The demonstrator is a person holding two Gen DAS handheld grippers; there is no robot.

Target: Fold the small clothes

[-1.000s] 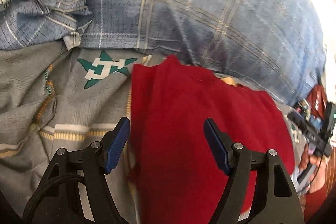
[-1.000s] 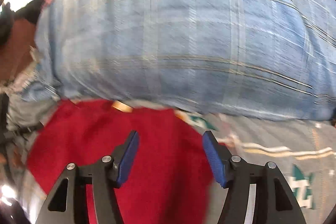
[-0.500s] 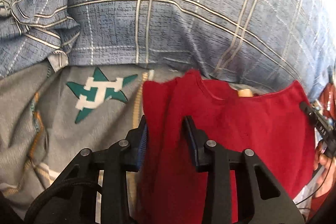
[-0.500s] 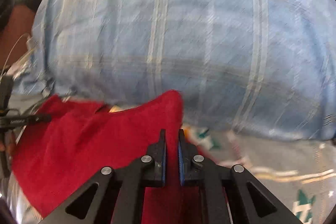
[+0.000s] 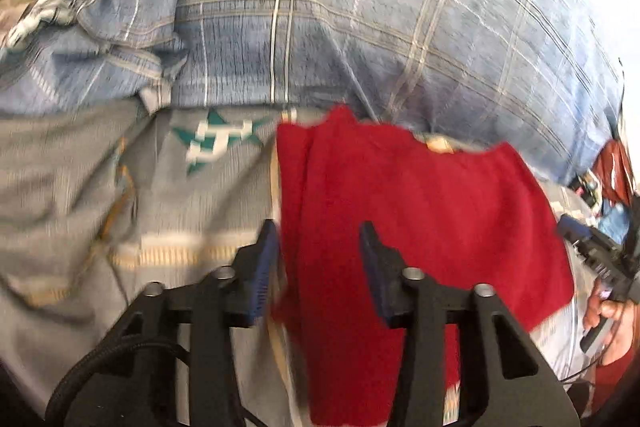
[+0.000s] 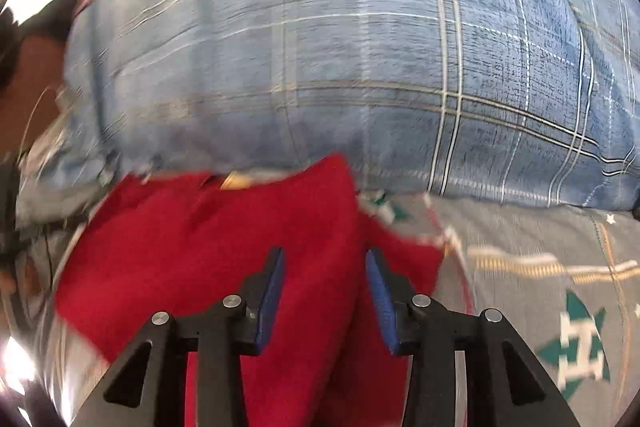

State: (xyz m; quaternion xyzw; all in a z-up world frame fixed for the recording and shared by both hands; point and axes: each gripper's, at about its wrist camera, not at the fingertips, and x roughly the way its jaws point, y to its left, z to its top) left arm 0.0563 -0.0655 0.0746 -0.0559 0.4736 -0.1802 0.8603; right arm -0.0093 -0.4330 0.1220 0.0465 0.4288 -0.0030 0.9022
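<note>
A small red garment (image 5: pixel 420 211) lies on a grey sheet, its far edge against a blue plaid pillow. My left gripper (image 5: pixel 318 231) hovers over the garment's left edge. Its jaws are opening; a raised fold of red cloth stands between the pads, which do not press on it. In the right wrist view the same red garment (image 6: pixel 224 247) fills the lower left. My right gripper (image 6: pixel 324 255) is over its right edge, jaws opening, with a red ridge of cloth loose between the pads. The right gripper (image 5: pixel 592 251) also shows at the left wrist view's right edge, held by a hand (image 5: pixel 612 315).
The grey sheet (image 5: pixel 168 211) with green star emblems (image 5: pixel 216 143) spreads left of the garment. The blue plaid pillow (image 5: pixel 360 27) rises just behind, close to the garment's far edge. In the right wrist view the sheet (image 6: pixel 540 235) continues to the right.
Both grippers shut on the garment's far corners half a second ago and have since parted. The corners now stand up as loose folds, and both grippers have drawn back a little.
</note>
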